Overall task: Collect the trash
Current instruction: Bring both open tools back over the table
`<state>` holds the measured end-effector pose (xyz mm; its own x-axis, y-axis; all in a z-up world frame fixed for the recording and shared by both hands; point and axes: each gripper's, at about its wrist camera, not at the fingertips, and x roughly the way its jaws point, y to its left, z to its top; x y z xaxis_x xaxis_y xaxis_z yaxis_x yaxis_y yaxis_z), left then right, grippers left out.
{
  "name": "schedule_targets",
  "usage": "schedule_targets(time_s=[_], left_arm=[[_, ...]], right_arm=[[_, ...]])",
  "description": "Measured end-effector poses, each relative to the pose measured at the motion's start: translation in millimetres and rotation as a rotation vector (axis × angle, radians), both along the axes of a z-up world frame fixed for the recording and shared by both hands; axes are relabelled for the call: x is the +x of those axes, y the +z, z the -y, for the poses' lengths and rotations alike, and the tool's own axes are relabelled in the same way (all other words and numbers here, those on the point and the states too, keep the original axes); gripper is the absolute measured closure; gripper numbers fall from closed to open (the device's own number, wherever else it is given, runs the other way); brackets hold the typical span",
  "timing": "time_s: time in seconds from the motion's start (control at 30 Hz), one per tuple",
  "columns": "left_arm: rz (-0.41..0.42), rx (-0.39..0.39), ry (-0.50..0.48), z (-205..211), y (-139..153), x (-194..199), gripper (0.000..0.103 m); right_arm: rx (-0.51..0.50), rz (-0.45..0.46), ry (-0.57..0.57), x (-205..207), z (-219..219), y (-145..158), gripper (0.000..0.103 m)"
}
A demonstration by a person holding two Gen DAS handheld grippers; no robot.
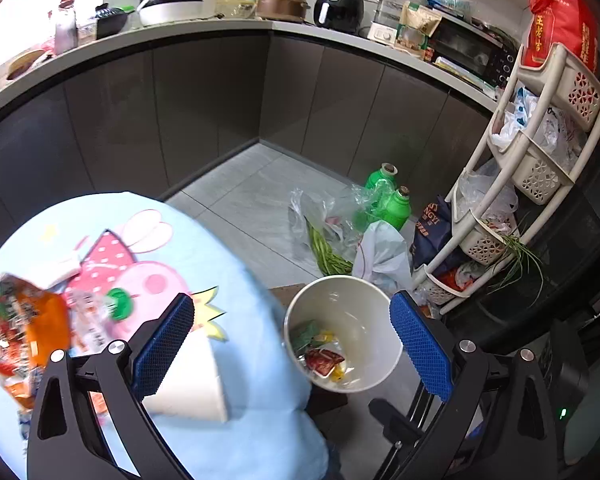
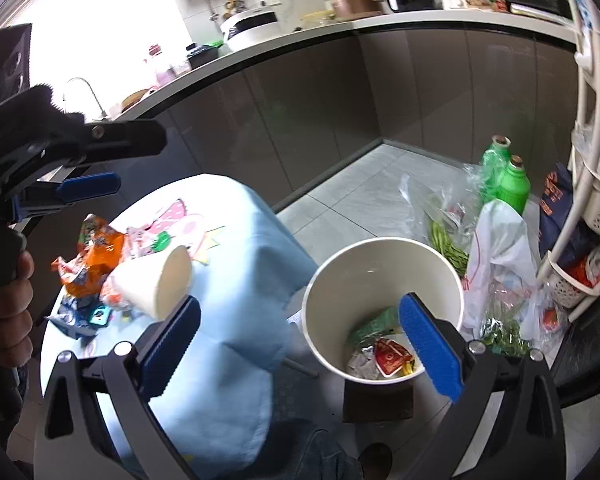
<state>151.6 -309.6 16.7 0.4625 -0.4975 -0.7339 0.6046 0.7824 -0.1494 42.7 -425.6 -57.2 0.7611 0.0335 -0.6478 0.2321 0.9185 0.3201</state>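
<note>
A white bin (image 1: 380, 320) (image 2: 340, 280) stands on the floor beside the table and holds several wrappers, one red (image 1: 324, 360) (image 2: 392, 356). On the light-blue tablecloth (image 1: 228, 264) (image 2: 244, 248) lie a tipped white paper cup (image 1: 192, 384) (image 2: 156, 284), an orange snack bag (image 1: 32, 320) (image 2: 96, 256) and more wrappers. My left gripper (image 1: 292, 344) is open and empty, spanning cup and bin; it also shows in the right wrist view (image 2: 88, 188), above the table. My right gripper (image 2: 300, 344) is open and empty, above the bin's near rim.
Clear bags with green beans (image 1: 324, 248) (image 2: 448, 244), two green bottles (image 1: 396, 204) (image 2: 508, 188) and a white bag (image 1: 384, 252) lie on the floor. A white basket rack (image 1: 532, 176) stands at right. Dark cabinets and a cluttered counter (image 1: 260, 24) are behind.
</note>
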Motion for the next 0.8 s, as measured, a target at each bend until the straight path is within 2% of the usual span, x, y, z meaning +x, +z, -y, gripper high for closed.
schedule_targets(time_s=[0.1,0.2,0.3,0.4,0.6,0.8], left_arm=[[0.008,-0.021,0.024,-28,8,-7,0.009],[0.007,-0.057,0.089,-67,10,-11,0.009],[-0.027,-0.078,0.167,-107,3,-12,0.009],[-0.054,-0.067,0.221,-139,-5,-14,0.009],[-0.059,-0.038,0.316,-205,-18,-23,0.009],[-0.065,0.004,0.366,-252,-35,-41,0.009]], right_arm=[[-0.011,0.009,0.033,2,-14,9,0.003],[-0.02,0.013,0.064,7,-31,14,0.003],[-0.007,0.021,0.112,16,-50,15,0.003],[0.001,0.021,0.189,26,-72,15,0.003],[-0.049,-0.018,0.325,53,-117,14,0.003],[-0.081,-0.073,0.373,87,-144,-2,0.004]])
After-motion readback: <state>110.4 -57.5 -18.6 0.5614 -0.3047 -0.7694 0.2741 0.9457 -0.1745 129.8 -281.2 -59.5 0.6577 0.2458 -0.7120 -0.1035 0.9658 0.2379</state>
